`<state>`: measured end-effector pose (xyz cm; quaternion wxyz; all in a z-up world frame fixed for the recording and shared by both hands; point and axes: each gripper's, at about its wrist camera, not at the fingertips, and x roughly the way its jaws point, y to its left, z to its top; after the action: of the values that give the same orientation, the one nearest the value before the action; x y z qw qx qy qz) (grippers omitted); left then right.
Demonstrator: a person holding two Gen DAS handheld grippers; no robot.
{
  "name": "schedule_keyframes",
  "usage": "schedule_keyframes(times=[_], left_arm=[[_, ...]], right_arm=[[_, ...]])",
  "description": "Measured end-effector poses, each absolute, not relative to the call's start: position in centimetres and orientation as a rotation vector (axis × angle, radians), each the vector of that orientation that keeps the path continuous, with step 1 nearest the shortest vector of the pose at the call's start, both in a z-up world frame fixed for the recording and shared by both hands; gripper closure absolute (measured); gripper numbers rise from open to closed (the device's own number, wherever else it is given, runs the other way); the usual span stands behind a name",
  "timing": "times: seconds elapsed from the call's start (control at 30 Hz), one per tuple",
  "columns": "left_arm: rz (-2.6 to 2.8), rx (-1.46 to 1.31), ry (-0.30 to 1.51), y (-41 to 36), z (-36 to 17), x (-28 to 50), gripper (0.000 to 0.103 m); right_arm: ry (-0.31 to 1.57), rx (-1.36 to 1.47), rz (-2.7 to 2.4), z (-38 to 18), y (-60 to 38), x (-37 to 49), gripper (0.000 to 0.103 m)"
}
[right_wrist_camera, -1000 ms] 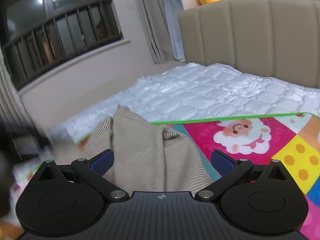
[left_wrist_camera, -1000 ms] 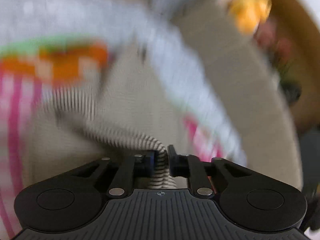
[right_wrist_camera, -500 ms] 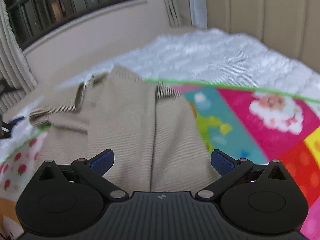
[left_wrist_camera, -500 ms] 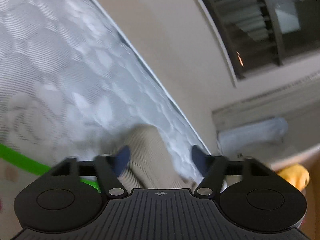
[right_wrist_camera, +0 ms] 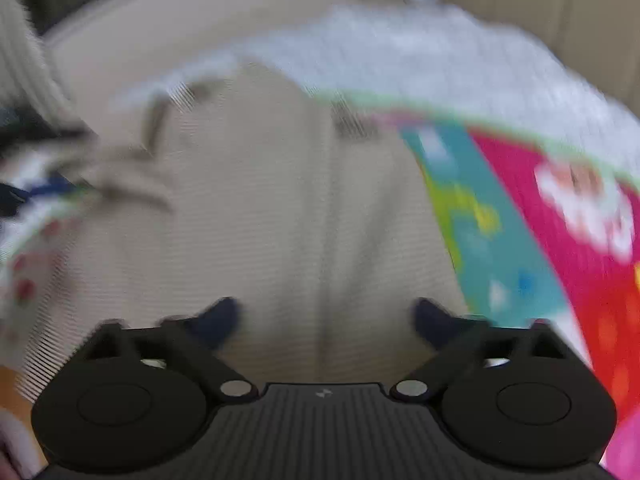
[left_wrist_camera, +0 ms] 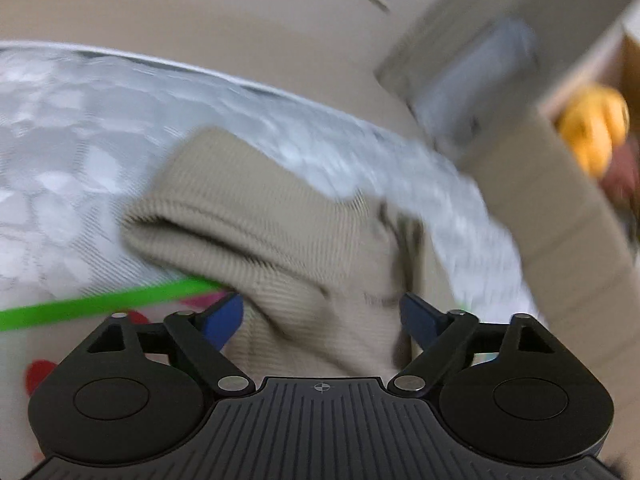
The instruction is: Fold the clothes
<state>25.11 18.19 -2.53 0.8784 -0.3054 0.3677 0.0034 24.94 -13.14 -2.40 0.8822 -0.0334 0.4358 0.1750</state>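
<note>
A beige ribbed knit garment (left_wrist_camera: 256, 216) was seen spread on the bed, lying partly over a bright cartoon-printed play mat with a green border (right_wrist_camera: 560, 240) and partly over the white quilted mattress cover (left_wrist_camera: 60, 128) at the far side. The left gripper (left_wrist_camera: 322, 318) was held low above a rumpled fold of the knit, its jaws wide and opening, cloth below the gap but not pinched by the blue pads (left_wrist_camera: 224, 320). The right gripper (right_wrist_camera: 324, 318) was pointed down at the flat middle of the garment, jaws wide yet closing, nothing clamped between them. Both views were heavily blurred. A yellow plush toy (left_wrist_camera: 592, 128) was glimpsed far right by the padded beige headboard (right_wrist_camera: 560, 20).
</note>
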Motion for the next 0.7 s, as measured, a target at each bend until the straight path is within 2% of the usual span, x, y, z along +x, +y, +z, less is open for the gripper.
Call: schedule_keyframes(times=[0.07,0.1,0.13,0.2,0.23,0.33,0.37,0.4,0.43,0.47,0.53,0.7], left_arm=[[-0.030,-0.575,0.775,17.1,-2.8,25.2,0.018],[-0.049,-0.550,0.776,16.6,-2.9,25.2,0.021],[-0.052,-0.545,0.783,16.6,-3.2,25.5,0.025],[-0.056,-0.538,0.798,16.7,-3.7,26.0,0.043],[-0.058,-0.535,0.806,16.7,-4.0,26.3,0.045],[-0.048,-0.552,0.823,17.6,-4.6,26.0,0.046],[-0.044,-0.556,0.829,17.8,-4.7,26.0,0.046],[-0.039,-0.560,0.834,18.0,-4.8,26.0,0.046],[-0.035,-0.564,0.840,18.2,-4.9,25.9,0.046],[-0.036,-0.579,0.849,18.3,-5.1,26.0,0.046],[-0.054,-0.597,0.860,18.4,-5.3,26.1,0.046],[-0.094,-0.599,0.894,17.7,-6.2,26.6,0.041]], right_arm=[[0.772,-0.187,0.384,-0.3,-10.9,25.1,0.047],[0.713,-0.240,0.394,0.4,-9.6,25.4,0.052],[0.682,-0.270,0.408,0.8,-8.1,26.2,0.054],[0.654,-0.292,0.437,0.7,-5.1,27.9,0.053],[0.644,-0.312,0.446,0.3,-3.5,28.5,0.053],[0.610,-0.442,0.410,-2.1,0.4,30.3,0.053],[0.624,-0.485,0.405,-2.9,0.9,31.1,0.058],[0.642,-0.530,0.405,-3.8,1.1,31.5,0.066],[0.647,-0.585,0.408,-4.4,1.0,31.8,0.083],[0.631,-0.645,0.407,-4.7,0.7,31.8,0.088],[0.543,-0.783,0.388,-4.5,-0.5,31.7,0.094],[0.378,-1.050,0.206,-4.9,-3.3,36.2,0.096]])
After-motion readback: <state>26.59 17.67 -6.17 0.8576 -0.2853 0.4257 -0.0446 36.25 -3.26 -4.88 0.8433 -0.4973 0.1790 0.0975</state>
